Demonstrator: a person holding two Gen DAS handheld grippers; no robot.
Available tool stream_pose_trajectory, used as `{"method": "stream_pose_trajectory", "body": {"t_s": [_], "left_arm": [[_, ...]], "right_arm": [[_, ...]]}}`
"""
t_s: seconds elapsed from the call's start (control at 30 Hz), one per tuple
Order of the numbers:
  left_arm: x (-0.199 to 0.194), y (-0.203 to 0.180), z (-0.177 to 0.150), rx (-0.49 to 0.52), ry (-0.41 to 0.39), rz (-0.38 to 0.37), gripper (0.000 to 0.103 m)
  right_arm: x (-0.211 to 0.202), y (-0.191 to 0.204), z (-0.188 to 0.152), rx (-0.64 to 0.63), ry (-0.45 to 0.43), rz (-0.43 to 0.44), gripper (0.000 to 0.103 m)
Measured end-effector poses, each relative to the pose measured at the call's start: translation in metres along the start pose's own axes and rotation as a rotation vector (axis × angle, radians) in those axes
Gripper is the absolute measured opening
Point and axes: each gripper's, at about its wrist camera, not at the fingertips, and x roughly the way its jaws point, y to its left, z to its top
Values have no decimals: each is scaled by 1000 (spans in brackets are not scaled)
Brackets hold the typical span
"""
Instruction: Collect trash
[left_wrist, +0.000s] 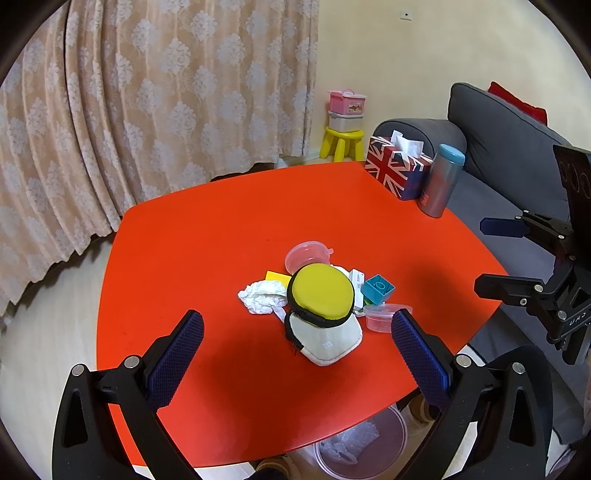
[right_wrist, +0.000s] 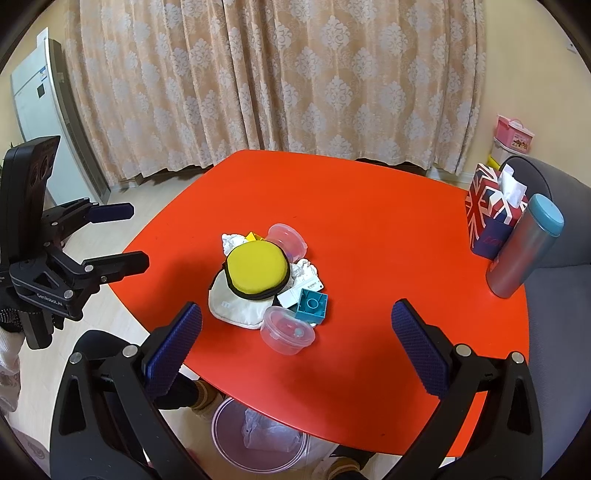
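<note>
Lettering "GenRobot.AI" marks the left hand-held gripper (right_wrist: 127, 236), jaws apart.

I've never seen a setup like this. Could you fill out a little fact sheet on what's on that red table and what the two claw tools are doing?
Surface: red table
Central pile: yellow round pouch on a white face mask, crumpled tissue, teal toy block, two clear plastic tubs
Far corner: flag-print tissue box, blue-lidded tumbler
Under table edge: clear bin with plastic inside
Left gripper: open, holding nothing
Right gripper: open, holding nothing
</note>
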Motion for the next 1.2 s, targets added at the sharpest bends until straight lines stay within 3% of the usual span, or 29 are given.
{"method": "stream_pose_trajectory", "body": {"t_s": [1.2], "left_arm": [[0, 0, -1, -5, -2, -2, 97]], "right_arm": [[3, 5, -1, -10, 4, 2, 100]]}}
